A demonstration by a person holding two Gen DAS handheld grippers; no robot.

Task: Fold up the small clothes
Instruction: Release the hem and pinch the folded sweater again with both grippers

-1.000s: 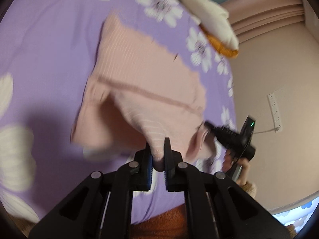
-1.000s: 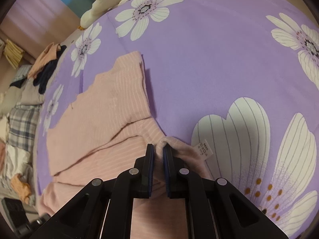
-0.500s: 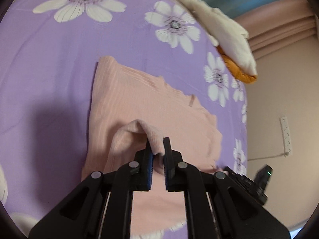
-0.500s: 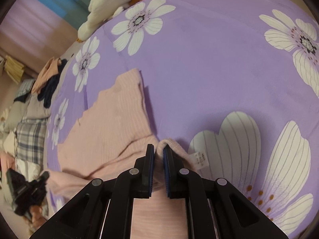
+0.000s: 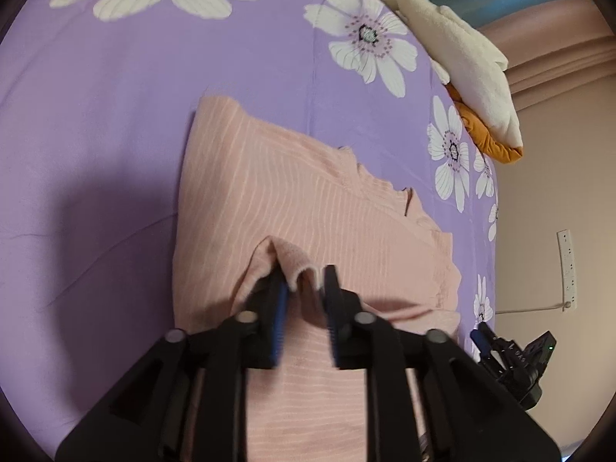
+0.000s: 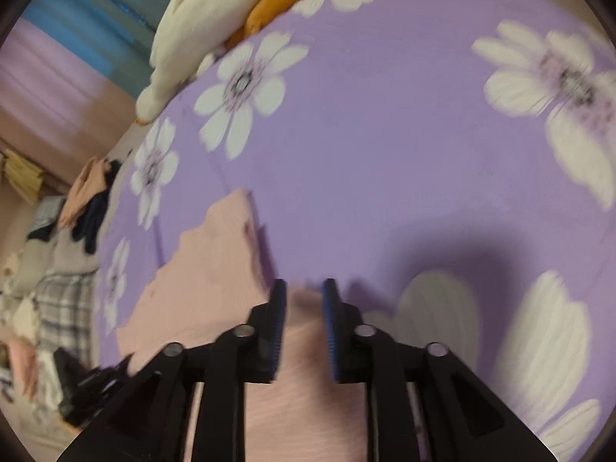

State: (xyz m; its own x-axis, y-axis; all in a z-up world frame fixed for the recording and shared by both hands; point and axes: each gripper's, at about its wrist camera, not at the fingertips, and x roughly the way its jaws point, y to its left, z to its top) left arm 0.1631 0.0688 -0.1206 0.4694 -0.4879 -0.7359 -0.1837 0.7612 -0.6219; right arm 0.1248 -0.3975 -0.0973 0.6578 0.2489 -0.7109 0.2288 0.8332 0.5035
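Left wrist view: from the left, bare purple bedsheet (image 5: 96,154) printed with white flowers, then the pink striped garment (image 5: 300,200) lying flat and doubled over in the middle of the bed. A raised fold of its cloth stands between the jaws of the left gripper (image 5: 304,292); the jaws have just been opening and now stand apart, the left pad beside the fold, the right pad clear of it, so the cloth is no longer pinched. Further right a cream blanket (image 5: 462,50) lies over something orange at the bed's edge, a white power strip (image 5: 566,265) hangs on the wall, and the other gripper shows low at the right edge.

In the right wrist view, blurred, a heap of clothes (image 6: 57,269) sits at the far left, the pink garment (image 6: 208,281) next, then the right gripper (image 6: 304,296), whose jaws have likewise just been opening and stand spread with the garment's near edge lying under the gap, not clamped. Purple sheet fills the right side
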